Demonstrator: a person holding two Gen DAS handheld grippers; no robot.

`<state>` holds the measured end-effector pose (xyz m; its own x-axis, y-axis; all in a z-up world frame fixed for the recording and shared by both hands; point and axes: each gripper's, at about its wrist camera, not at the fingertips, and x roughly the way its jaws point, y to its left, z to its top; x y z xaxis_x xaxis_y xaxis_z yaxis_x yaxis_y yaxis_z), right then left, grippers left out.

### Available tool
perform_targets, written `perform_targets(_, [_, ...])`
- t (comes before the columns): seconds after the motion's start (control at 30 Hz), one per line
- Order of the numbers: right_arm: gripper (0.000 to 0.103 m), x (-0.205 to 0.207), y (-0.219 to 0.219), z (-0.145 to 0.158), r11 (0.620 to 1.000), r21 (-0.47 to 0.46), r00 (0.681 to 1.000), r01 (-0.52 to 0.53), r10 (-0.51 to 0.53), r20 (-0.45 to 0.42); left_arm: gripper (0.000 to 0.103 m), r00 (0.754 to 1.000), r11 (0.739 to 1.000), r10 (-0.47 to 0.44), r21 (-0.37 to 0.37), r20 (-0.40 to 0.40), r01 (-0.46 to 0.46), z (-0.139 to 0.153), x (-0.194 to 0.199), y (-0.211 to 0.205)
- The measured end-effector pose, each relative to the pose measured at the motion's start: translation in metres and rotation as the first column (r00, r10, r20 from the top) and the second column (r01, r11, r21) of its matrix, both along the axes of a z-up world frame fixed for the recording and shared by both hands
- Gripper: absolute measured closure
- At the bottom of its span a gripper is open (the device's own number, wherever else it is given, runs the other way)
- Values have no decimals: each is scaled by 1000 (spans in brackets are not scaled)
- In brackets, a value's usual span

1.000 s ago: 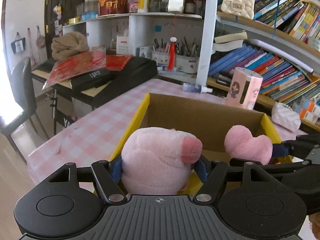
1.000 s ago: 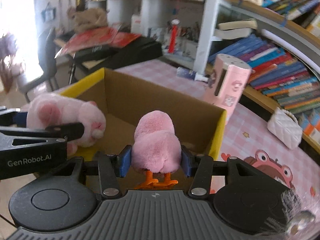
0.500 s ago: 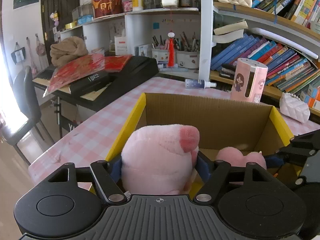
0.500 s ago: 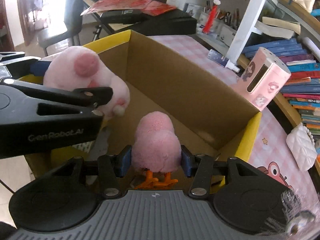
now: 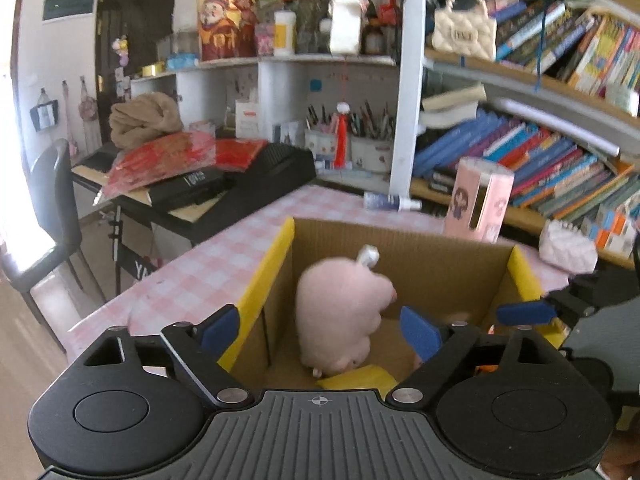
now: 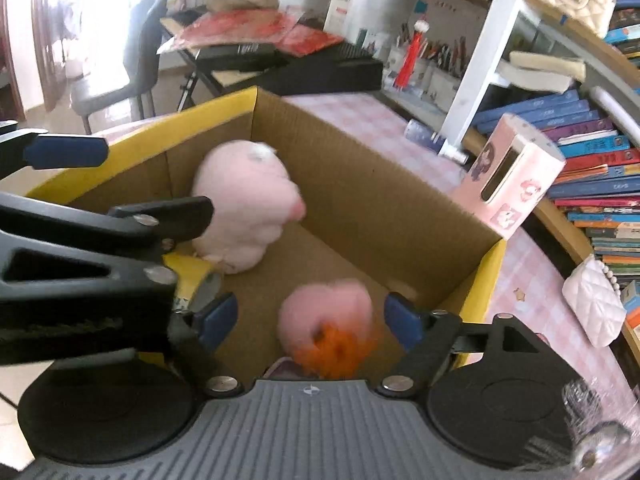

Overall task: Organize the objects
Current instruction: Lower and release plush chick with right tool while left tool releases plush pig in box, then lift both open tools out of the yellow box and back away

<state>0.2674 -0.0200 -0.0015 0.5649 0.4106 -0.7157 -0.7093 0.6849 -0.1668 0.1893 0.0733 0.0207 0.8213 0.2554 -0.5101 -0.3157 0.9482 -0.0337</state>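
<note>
Bookshelves point(image 5: 560, 160), black chair point(image 5: 52, 208), perhaps window glare.

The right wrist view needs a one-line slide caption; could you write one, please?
Right gripper open above the cardboard box, pink chick plush and pink pig plush released inside.

Pinks, yellow and brown around the box

A pale pink plush pig point(image 5: 340, 312) and a pink plush bird point(image 6: 326, 322) with orange feet are seen in a brown cardboard box point(image 6: 384, 196) edged in yellow; the tablecloth point(image 5: 216, 260) is checked pink and white, and blue pads point(image 5: 420, 332) are carried on black gripper fingers.
</note>
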Motion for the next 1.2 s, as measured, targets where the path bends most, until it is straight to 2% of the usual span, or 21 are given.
perform_targets(0.1, [23, -15, -10, 11, 999, 43, 999, 19, -21, 49, 8, 999, 1000, 7, -9, 34, -7, 8, -14, 2])
perform_targets(0.23, [23, -37, -23, 27, 993, 101, 992, 57, -68, 109, 8, 999, 1000, 11, -23, 36, -10, 12, -29, 8])
perform_targets(0.43, [23, -71, -35, 42, 986, 124, 970, 108, -132, 203, 8, 999, 998, 19, -65, 43, -16, 16, -57, 18])
perform_targets(0.57, [21, -94, -43, 51, 973, 168, 948, 160, -199, 247, 5, 999, 1000, 5, -30, 44, -3, 16, -76, 18])
perform_targets(0.7, [13, -117, -52, 52, 950, 213, 932, 229, -277, 234, 3, 999, 1000, 3, 3, 44, -3, 14, -96, 20])
perform_targets(0.8, [9, -137, -57, 44, 933, 211, 919, 292, -334, 209, 2, 1000, 1000, 6, 9, 30, -7, 9, -111, 23])
perform_targets(1.03, [9, -169, -56, 24, 890, 198, 900, 411, -430, 66, 1, 1000, 1000, -1, 25, -29, 2, 0, -140, 25])
perform_targets(1.2, [9, -194, -51, 15, 881, 169, 890, 442, -454, 40, 1, 997, 998, -29, 51, -67, 33, -6, -160, 24])
